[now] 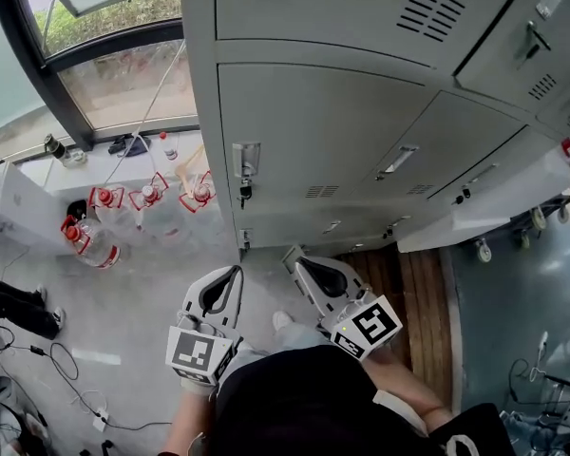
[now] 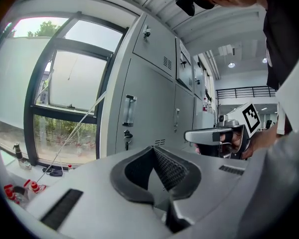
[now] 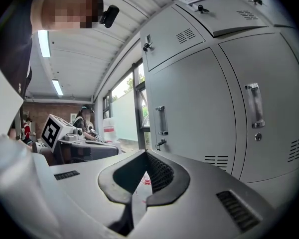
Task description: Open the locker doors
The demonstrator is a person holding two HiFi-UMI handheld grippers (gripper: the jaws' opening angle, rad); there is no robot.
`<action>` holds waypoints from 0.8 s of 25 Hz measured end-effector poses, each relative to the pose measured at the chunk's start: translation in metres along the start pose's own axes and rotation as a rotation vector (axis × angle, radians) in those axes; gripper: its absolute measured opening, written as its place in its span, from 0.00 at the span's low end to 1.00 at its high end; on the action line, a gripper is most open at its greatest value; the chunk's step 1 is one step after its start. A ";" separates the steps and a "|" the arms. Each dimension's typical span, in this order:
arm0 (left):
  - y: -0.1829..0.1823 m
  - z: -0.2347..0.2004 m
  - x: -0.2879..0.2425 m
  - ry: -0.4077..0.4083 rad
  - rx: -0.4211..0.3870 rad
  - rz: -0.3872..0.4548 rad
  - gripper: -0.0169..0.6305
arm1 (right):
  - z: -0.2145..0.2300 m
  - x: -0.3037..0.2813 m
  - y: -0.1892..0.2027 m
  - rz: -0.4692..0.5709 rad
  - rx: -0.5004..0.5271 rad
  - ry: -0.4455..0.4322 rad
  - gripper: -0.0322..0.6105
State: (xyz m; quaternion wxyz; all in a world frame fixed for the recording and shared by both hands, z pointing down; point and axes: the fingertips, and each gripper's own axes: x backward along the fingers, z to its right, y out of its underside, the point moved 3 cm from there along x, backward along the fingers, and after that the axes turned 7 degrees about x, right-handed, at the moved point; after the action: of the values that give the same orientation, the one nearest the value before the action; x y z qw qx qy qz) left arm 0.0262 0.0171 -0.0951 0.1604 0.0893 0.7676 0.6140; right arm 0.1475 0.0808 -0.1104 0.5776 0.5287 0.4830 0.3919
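Observation:
A bank of grey lockers (image 1: pixel 313 122) stands in front of me with all doors closed. The nearest door has a vertical handle (image 1: pixel 246 159) with a key (image 1: pixel 245 193) below it; the door to its right has a handle (image 1: pixel 397 160) too. My left gripper (image 1: pixel 236 272) is shut and empty, held short of the lockers and pointing at them. My right gripper (image 1: pixel 292 255) is beside it, also shut with nothing in it. In the left gripper view the closed left gripper (image 2: pixel 153 148) points at the handle (image 2: pixel 129 111). In the right gripper view the right gripper (image 3: pixel 145 152) points toward a handle (image 3: pixel 161 119).
Several red-capped water bottles (image 1: pixel 100 226) stand on the floor left of the lockers, under a big window (image 1: pixel 104 27). Cables (image 1: pixel 38 359) lie at lower left. A white wheeled cart (image 1: pixel 484 221) stands by the lockers at right. A person (image 3: pixel 82 121) sits in the background.

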 end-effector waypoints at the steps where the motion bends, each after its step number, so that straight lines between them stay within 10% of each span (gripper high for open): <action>1: -0.006 0.002 -0.001 -0.005 0.012 0.007 0.05 | 0.001 0.001 -0.002 0.001 -0.001 0.000 0.09; 20: -0.004 0.017 0.013 0.000 -0.025 -0.018 0.05 | -0.009 0.017 -0.001 -0.002 -0.032 0.002 0.09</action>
State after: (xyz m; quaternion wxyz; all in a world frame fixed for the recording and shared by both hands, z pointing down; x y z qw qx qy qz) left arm 0.0203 0.0356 -0.1044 0.1672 0.0805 0.7607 0.6220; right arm 0.1427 0.0995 -0.1137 0.5857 0.5186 0.4778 0.3997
